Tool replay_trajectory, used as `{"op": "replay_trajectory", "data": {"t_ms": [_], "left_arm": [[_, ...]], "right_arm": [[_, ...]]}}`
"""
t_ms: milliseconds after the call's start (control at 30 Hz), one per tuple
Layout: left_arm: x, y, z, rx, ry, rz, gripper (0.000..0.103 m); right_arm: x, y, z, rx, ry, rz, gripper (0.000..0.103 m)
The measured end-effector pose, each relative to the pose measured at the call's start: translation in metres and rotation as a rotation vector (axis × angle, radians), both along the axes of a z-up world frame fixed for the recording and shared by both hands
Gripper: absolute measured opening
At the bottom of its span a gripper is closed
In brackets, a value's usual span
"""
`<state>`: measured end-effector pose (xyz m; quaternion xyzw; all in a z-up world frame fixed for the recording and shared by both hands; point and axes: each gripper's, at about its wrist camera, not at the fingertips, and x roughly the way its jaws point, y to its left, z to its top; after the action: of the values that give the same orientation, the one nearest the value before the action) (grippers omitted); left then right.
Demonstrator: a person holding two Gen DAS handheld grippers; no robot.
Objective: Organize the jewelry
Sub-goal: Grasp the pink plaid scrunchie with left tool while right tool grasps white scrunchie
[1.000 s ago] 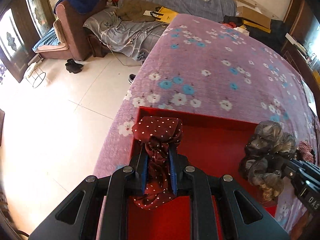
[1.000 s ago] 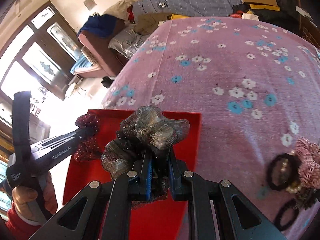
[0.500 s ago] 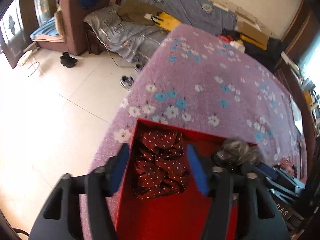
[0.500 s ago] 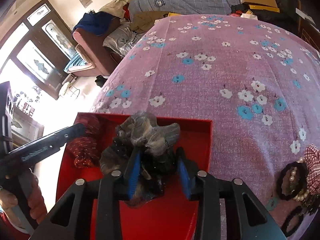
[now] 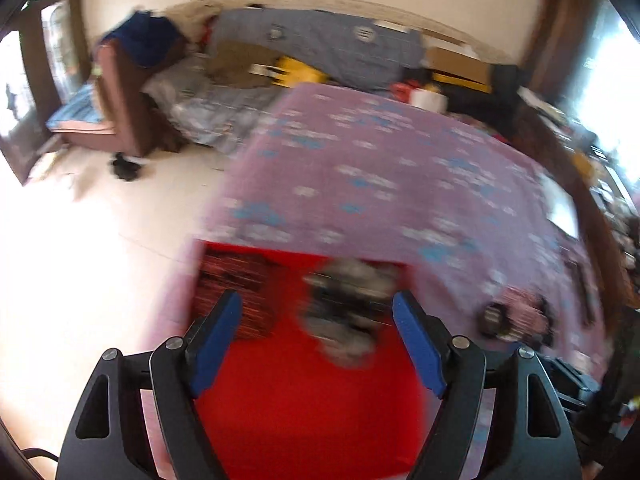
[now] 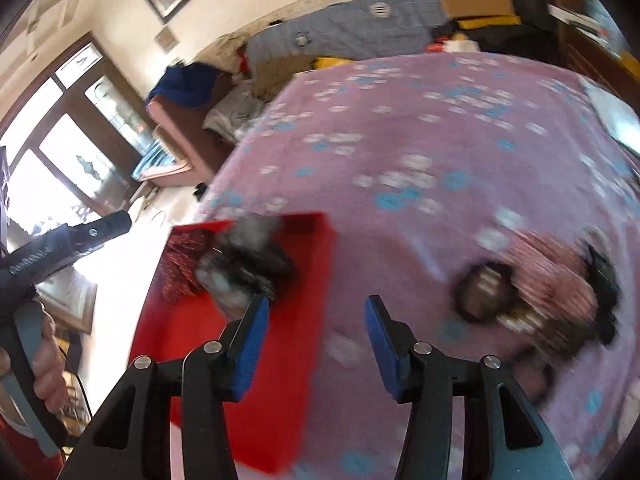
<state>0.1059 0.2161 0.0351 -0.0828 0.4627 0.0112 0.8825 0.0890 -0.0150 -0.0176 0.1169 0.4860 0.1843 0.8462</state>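
Left gripper [image 5: 316, 320]: we have its blue pads spread wide, nothing between them; it hangs over the red tray [image 5: 312, 404].
Right gripper [image 6: 316, 320]: also released and empty — its pads stand apart, straddling the tray's right wall [image 6: 316, 280] and the purple cloth [image 6: 400, 140].
In the tray: the dotted maroon scrunchie [image 5: 236, 288] lies at the far left corner, the grey scrunchie [image 5: 348, 308] just beside it on the right; both frames are smeared by motion, so we cannot tell whether the two touch.
Left to sort: a heap [image 6: 540, 292] of dark bands and a pink scrunchie lies on the cloth, outside the tray and to its right.
Key relation: from our right fingers the heap lies ahead and to the right, near; in the left view it sits far off to the right [image 5: 516, 316], beyond the tray — so we judge the right hand the nearer one.
Axis: the heap is a clump spreading sideways; blur hides any clear long axis.
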Motion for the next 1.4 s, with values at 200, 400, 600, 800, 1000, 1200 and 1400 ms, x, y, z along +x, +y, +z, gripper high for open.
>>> {"op": "replay_trajectory", "data": {"t_ms": [200,400,600,800,1000,1200,1400], "left_arm": [[0.004,-0.103,-0.016,-0.005,0.031,-0.198,0.077],[0.026,-0.176,-0.037,-0.018,0.073,-0.289,0.077],[0.060,-0.224,-0.065,-0.027,0.121,-0.322,0.077],[0.085,-0.248,-0.088,-0.028,0.170,-0.307,0.077],[0.091,-0.267,-0.099,0.040,0.174,-0.316,0.077],[0.086,-0.275,-0.105,0.096,0.155,-0.327,0.077],[0.085,-0.282,-0.111,0.117,0.168,-0.336,0.077]], "right_arm": [[-0.043,-0.113,0.002,-0.033,0.001,-0.191,0.054],[-0.080,-0.220,0.002,-0.055,0.010,-0.394,0.054],[-0.097,-0.283,-0.012,-0.038,0.051,-0.481,0.054],[-0.095,-0.299,-0.027,-0.016,0.068,-0.456,0.054],[-0.091,-0.301,-0.033,-0.032,0.062,-0.412,0.055],[-0.090,-0.304,-0.036,-0.055,0.063,-0.390,0.058],[-0.086,-0.301,-0.041,-0.078,0.077,-0.361,0.058]]}}
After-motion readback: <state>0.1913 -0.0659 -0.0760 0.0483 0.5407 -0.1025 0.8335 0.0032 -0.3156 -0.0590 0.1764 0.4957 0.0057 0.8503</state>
